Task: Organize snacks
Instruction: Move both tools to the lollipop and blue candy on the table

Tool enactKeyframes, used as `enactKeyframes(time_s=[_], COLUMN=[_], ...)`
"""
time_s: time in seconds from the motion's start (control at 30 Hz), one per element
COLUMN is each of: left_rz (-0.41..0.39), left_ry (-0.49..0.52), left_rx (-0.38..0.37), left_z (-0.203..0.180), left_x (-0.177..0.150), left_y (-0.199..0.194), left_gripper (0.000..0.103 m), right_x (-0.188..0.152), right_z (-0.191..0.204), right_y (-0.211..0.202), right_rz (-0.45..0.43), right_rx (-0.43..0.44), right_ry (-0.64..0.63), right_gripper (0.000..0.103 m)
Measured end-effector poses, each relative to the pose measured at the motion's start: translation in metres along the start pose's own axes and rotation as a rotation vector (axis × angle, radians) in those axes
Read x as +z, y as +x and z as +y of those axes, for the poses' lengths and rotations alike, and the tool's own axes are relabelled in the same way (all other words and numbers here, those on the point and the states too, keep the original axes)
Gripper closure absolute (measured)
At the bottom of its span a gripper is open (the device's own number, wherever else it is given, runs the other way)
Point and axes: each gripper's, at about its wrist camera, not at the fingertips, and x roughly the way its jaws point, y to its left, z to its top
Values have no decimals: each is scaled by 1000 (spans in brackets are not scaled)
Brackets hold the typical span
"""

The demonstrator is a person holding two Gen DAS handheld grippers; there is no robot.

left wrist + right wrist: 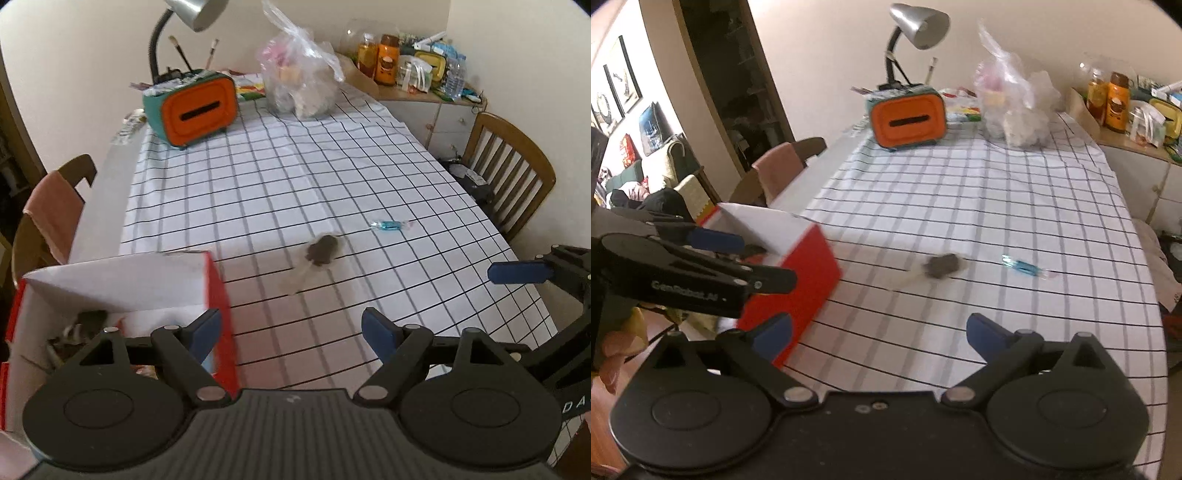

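Note:
A red and white box [155,284] [798,266] stands open at the table's near left, with wrapped snacks [79,328] lying inside. On the checked cloth lie a dark wrapped snack [319,251] [940,266] and, to its right, a blue wrapped candy [389,224] [1025,266]. My left gripper [291,332] is open and empty, its left finger over the box's right wall. My right gripper [879,332] is open and empty above the cloth, short of the dark snack. Each gripper shows at the edge of the other's view.
At the far end stand an orange and teal box [195,107] [908,116], a desk lamp [192,14] [918,24] and a clear plastic bag [299,81] [1015,107]. A side cabinet [432,114] holds jars and bottles. Wooden chairs [506,166] [48,218] flank the table.

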Motion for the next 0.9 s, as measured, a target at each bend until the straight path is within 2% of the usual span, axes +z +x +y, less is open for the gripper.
enactKeyframes(time_s=[0.23,0.43,0.63,0.9], left_rz=[27,41,108,190], left_ry=[30,84,88,117], left_rx=[6,15,39,39], left_z=[-38,-59,-60,-56], left_x=[20,40,58,73], left_y=[39,76,122,177], left_gripper=[21,21,21,21], right_x=[-2,5,20,40], right_z=[-59,-98,-128,-154], right_y=[9,31,68,124], right_rz=[32,54,98,153], right_rx=[-13,-13,6,46], right_ry=[-70,-193,-289,-362], right_gripper=[3,5,13,16])
